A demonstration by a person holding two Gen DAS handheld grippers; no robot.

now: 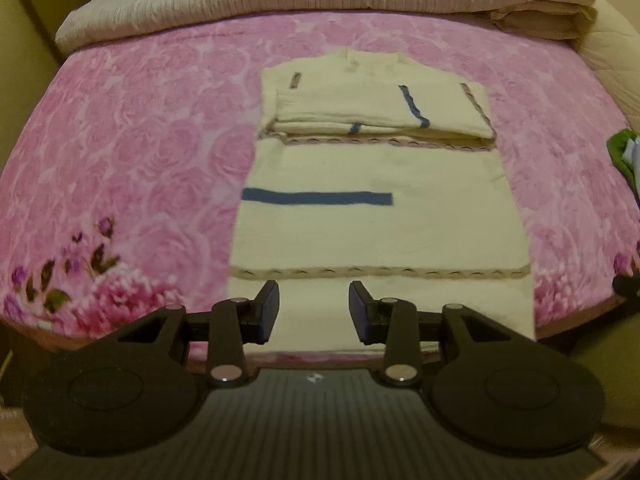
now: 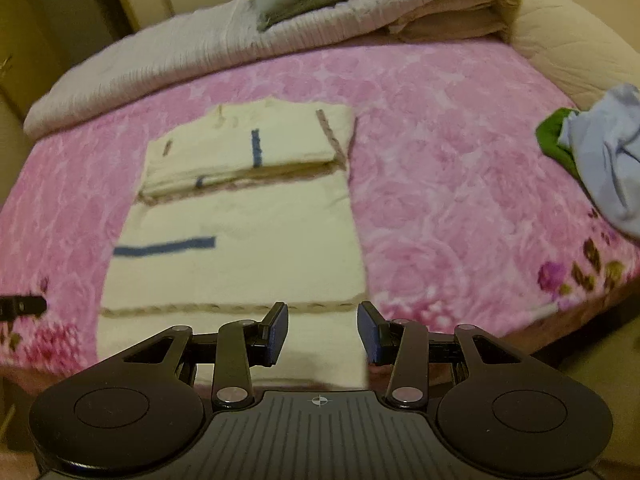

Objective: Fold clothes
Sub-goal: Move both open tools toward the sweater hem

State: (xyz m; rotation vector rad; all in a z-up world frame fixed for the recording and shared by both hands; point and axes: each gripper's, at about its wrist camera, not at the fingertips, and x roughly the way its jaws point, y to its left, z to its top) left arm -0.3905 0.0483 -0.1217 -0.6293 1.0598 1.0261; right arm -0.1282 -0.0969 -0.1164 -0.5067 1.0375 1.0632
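cream garment (image 1: 372,216) sits mid-fold on the pink bedspread (image 1: 132,152): far end doubled over, near half flat. left gripper (image 1: 314,312) and right gripper (image 2: 322,332) hover released over its near hem. right of it, probably more clothes (image 2: 600,152), unfolded.

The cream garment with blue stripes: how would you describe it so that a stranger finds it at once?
Look at the pink flowered bedspread that covers the bed. In its middle lies the cream garment, its far end folded back over itself. Unlike the crumpled light blue and green clothes at the right edge, it lies flat and bears blue stripes and a braided trim.
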